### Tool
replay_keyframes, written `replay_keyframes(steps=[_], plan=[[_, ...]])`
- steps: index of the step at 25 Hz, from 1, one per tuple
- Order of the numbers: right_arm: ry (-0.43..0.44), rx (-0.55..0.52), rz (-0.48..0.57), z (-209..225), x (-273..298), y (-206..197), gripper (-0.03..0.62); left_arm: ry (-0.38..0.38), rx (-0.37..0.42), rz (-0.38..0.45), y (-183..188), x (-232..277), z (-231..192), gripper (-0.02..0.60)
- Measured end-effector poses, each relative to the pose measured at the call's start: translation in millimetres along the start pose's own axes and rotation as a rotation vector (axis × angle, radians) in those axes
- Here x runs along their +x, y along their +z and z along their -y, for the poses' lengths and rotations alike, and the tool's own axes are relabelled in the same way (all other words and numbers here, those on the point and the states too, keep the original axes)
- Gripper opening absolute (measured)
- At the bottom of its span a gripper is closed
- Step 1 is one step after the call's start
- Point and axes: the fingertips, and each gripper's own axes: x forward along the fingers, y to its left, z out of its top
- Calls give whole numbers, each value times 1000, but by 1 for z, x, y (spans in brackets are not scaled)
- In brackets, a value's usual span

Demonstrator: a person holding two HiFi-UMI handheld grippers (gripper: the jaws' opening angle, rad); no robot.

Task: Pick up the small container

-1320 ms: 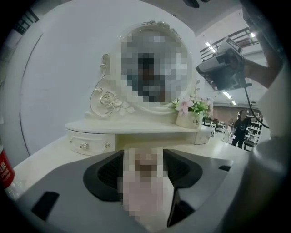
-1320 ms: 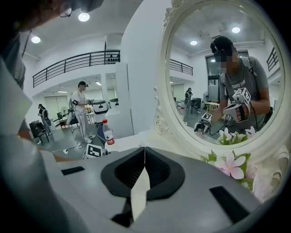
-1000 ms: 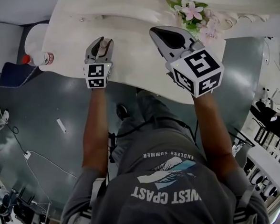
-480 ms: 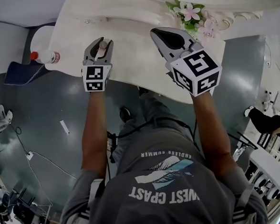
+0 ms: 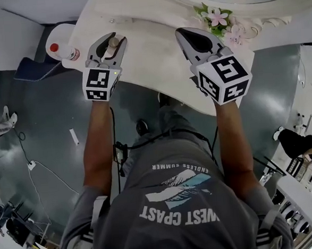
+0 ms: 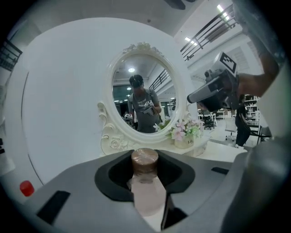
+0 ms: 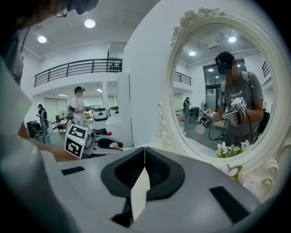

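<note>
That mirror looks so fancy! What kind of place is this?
Probably a big indoor hall with a dressing-table corner: an ornate white mirror, pink flowers beside it, and a balcony railing high behind.

The shirt (image 5: 177, 199) reads "ENDLESS SUMMER" and "WEST COAST".

Right gripper (image 7: 144, 152) fingers pressed together, empty; mirror (image 7: 213, 91) ahead.

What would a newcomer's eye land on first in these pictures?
The small container, a pale pink bottle with a brown cap, sits clamped upright in the left gripper over the white dressing table. Beyond it stands an ornate oval mirror with pink flowers by its base. The right gripper hovers shut and empty alongside.
</note>
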Motion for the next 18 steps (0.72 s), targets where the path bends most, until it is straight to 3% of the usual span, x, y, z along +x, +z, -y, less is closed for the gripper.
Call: replay_keyframes(steps=[18], plan=[[-6,-76,145,-48,-34,78,26,-78,69,125,126,-117,-25,140]])
